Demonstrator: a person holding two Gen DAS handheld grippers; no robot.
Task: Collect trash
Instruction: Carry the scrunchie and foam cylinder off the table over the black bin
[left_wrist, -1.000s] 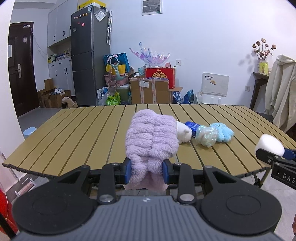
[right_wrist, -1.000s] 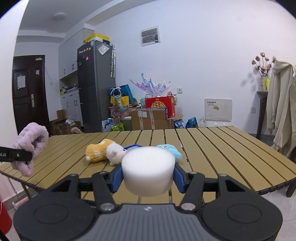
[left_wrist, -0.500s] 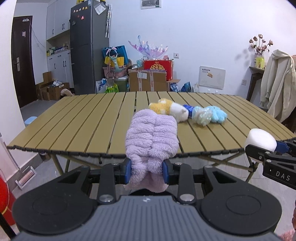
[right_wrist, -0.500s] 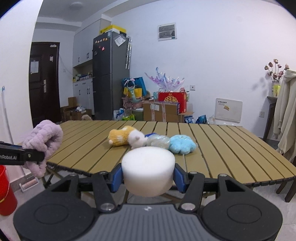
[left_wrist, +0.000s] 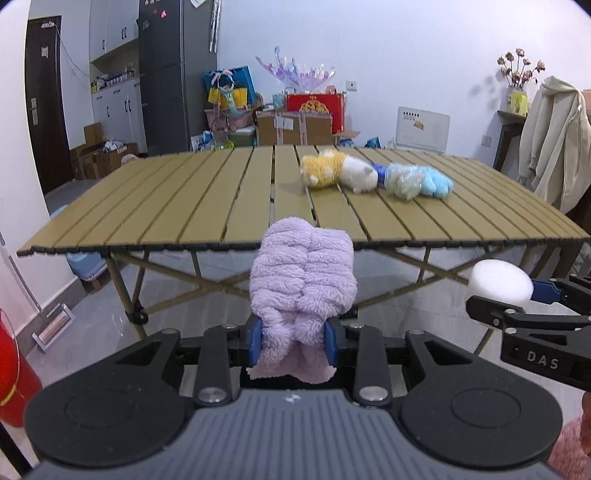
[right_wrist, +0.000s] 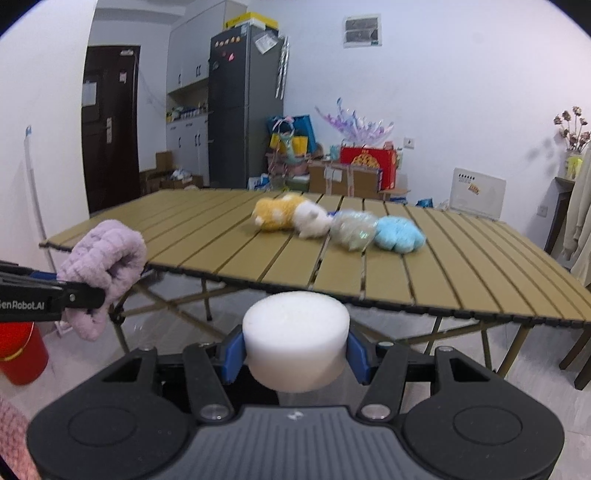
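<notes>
Grippers in both hands hang in front of a slatted wooden folding table (left_wrist: 207, 206), each carrying one item clear of its near edge. The left gripper (left_wrist: 293, 341) has its blue-padded fingers (left_wrist: 255, 341) drawn narrow and clamped on a lilac fleece cloth (left_wrist: 303, 273), which bunches up above the pads while a ragged end droops below them. From the right wrist camera the same cloth (right_wrist: 105, 264) shows at the left edge, pinched at the end of that black tool. The right gripper (right_wrist: 295, 354) holds a white foam puck (right_wrist: 295, 341) squeezed between its fingers (right_wrist: 232, 354), the flat round face turned up; in the left wrist view the puck (left_wrist: 500, 284) sits low at the right, beside the cloth and apart from it.

On the table, toward its far right part, four soft things lie in a touching row: a yellow plush toy (left_wrist: 321, 171), a white plush toy (left_wrist: 360, 179), a crinkled clear wrapper ball (left_wrist: 404, 181) and a light blue plush paw (left_wrist: 436, 182). A red bin (right_wrist: 20, 350) stands on the grey tiled floor at the left, below the level of the left gripper. A grey refrigerator (left_wrist: 177, 74) and stacked cardboard boxes (left_wrist: 295, 127) line the back wall.
</notes>
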